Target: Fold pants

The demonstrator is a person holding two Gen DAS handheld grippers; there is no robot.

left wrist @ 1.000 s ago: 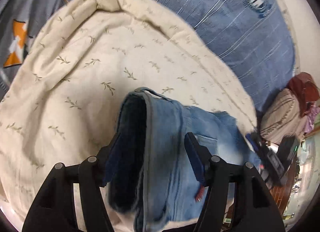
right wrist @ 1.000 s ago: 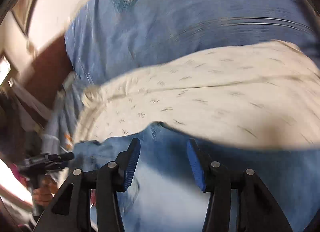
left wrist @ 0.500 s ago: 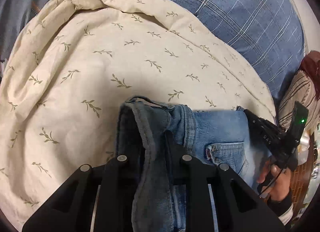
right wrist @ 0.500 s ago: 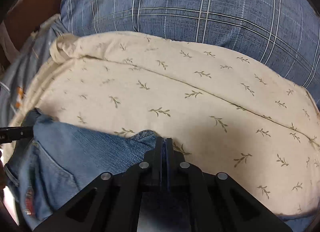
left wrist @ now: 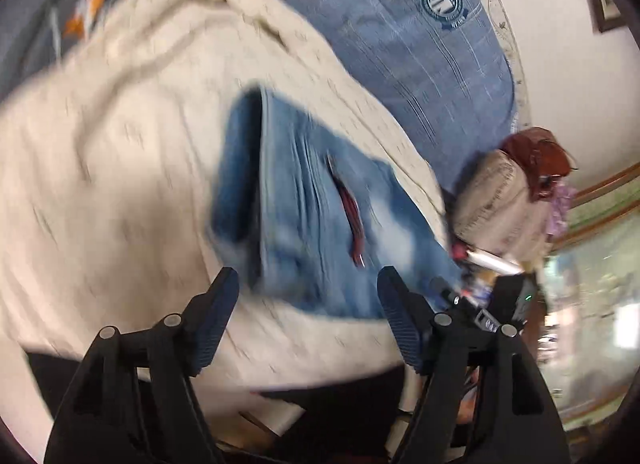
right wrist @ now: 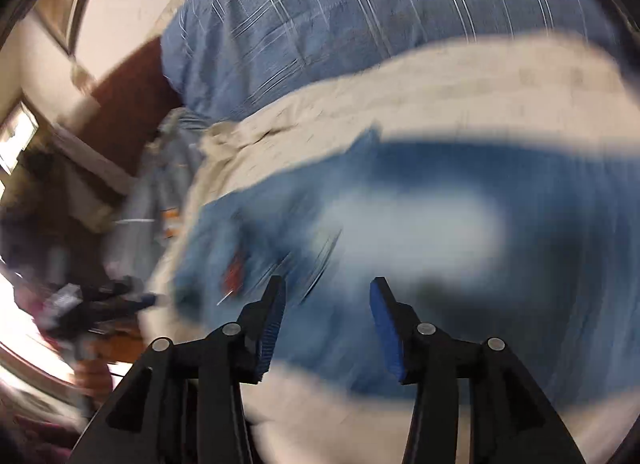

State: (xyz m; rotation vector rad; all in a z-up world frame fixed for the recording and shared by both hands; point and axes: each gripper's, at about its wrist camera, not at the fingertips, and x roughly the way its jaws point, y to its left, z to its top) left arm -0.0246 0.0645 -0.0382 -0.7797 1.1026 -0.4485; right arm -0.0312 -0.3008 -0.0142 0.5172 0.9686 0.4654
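While the folded jeans (left wrist: 312, 219) lay on the cream quilt (left wrist: 120, 167), your left gripper (left wrist: 308, 284) and right gripper (right wrist: 326, 288) had just been opening, both wide and empty.

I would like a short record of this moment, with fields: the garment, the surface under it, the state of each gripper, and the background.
garment: folded blue jeans, lying flat
surface: cream leaf-print cover
left gripper: open, jaws just opened, nothing between them
right gripper: open, jaws just opened, empty
background: blue plaid pillow behind the cover
image quality: both views blurred
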